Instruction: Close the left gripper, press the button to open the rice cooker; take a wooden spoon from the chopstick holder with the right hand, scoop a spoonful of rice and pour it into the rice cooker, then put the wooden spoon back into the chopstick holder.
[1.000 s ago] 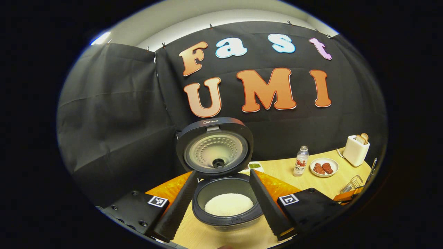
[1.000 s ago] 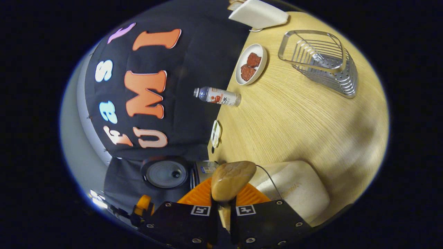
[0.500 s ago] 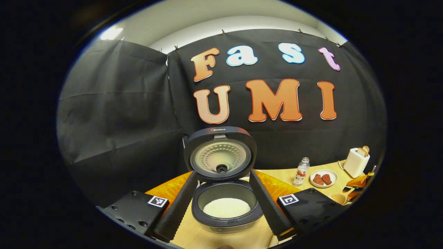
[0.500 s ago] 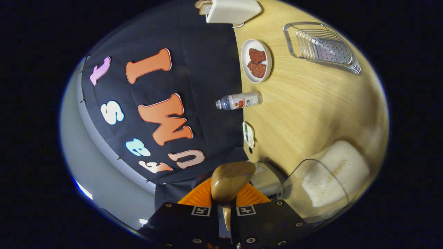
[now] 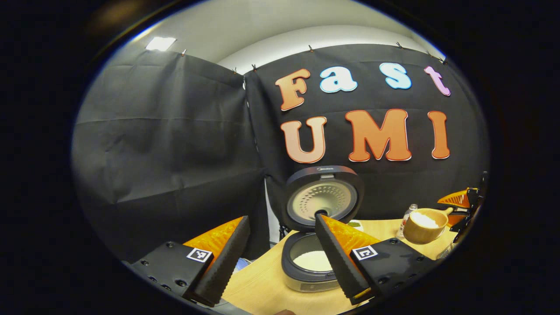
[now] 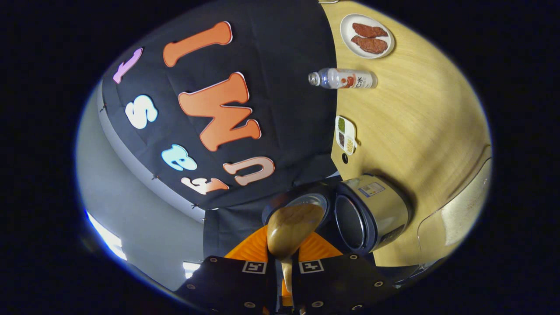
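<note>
since the earlier frames the left gripper view has swung leftward, so the rice cooker now sits to the right behind the right-hand finger, and the wooden spoon has come into sight at the far right, heaped with white rice. the cooker stands on the wooden table, lid up, a white bed of rice in its dark pot. the left gripper is spread wide, holding nothing. the right gripper is pinched on the spoon's handle, its bowl seen from behind just ahead of the fingers, with the open cooker just beyond it.
</note>
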Action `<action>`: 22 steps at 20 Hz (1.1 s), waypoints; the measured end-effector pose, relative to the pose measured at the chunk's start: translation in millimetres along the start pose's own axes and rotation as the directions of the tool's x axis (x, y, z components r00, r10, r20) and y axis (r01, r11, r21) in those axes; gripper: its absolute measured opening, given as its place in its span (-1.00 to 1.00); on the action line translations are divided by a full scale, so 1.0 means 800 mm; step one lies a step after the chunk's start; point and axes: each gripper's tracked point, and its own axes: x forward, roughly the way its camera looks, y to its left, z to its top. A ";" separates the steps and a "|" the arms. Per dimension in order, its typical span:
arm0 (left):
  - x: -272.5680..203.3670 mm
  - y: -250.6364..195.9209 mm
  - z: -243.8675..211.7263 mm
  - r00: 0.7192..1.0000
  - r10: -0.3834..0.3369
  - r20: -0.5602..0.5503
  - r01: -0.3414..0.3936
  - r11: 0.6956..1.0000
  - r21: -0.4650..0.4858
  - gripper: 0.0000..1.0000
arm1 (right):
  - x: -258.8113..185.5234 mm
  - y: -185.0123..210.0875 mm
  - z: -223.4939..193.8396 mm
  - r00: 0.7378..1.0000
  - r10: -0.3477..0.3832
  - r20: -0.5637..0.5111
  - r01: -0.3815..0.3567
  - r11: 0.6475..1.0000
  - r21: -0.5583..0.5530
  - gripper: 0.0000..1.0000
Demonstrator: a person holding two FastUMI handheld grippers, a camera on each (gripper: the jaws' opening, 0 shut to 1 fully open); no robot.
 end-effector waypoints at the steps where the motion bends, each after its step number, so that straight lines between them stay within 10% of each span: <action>1: -0.005 0.007 -0.003 1.000 0.011 -0.002 -0.011 1.000 0.002 0.94 | 0.014 0.000 -0.005 1.000 -0.012 -0.016 0.012 1.000 -0.010 -0.75; 11: -0.047 0.096 -0.037 0.985 0.169 -0.033 -0.168 0.985 0.035 0.94 | 0.153 0.004 -0.047 0.990 -0.127 -0.054 0.112 0.966 -0.233 -0.75; 22: -0.030 0.127 -0.055 0.974 0.215 -0.076 -0.212 0.976 0.046 0.96 | 0.227 0.012 -0.047 0.976 -0.206 0.069 0.199 0.725 -0.659 -0.75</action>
